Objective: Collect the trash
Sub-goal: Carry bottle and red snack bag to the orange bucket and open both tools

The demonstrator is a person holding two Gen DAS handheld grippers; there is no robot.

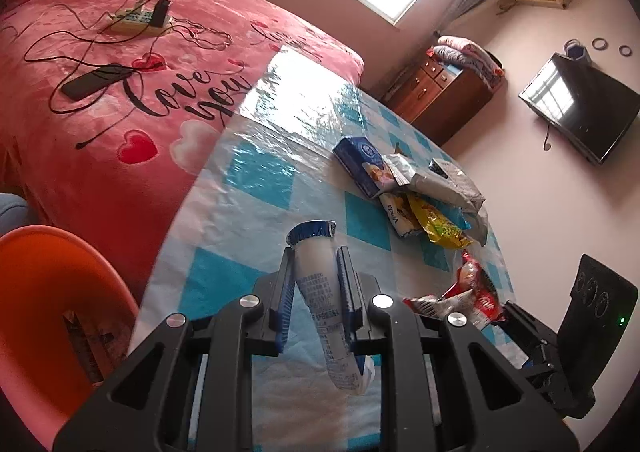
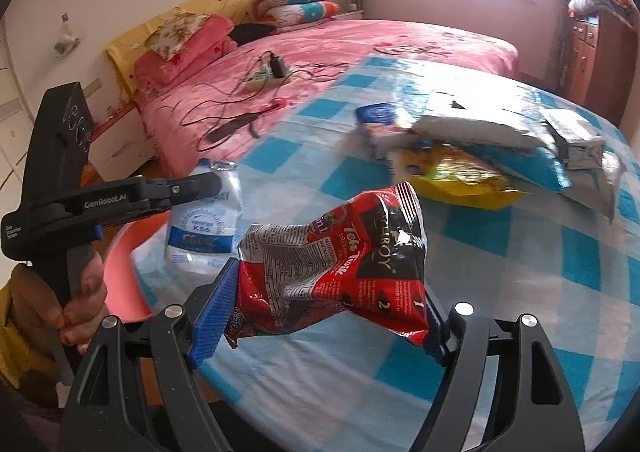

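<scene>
My left gripper [image 1: 316, 260] is shut on a white and blue plastic pouch [image 1: 320, 292], held above the table's near edge; the pouch also shows in the right wrist view [image 2: 208, 223]. My right gripper [image 2: 332, 292] is shut on a crumpled red and black snack wrapper [image 2: 340, 256], lifted above the table; it also shows in the left wrist view [image 1: 468, 296]. A pile of trash lies further on the table: a blue packet [image 1: 360, 163], a grey bag [image 1: 452, 179] and a yellow wrapper [image 1: 440, 228], also in the right wrist view [image 2: 460, 175].
The round table has a blue and white checked cover [image 1: 256, 179]. A pink bed [image 1: 120, 63] with a power strip, cables and a phone is beside it. An orange chair [image 1: 44, 280] stands at the near left. A wooden cabinet [image 1: 440, 91] is beyond.
</scene>
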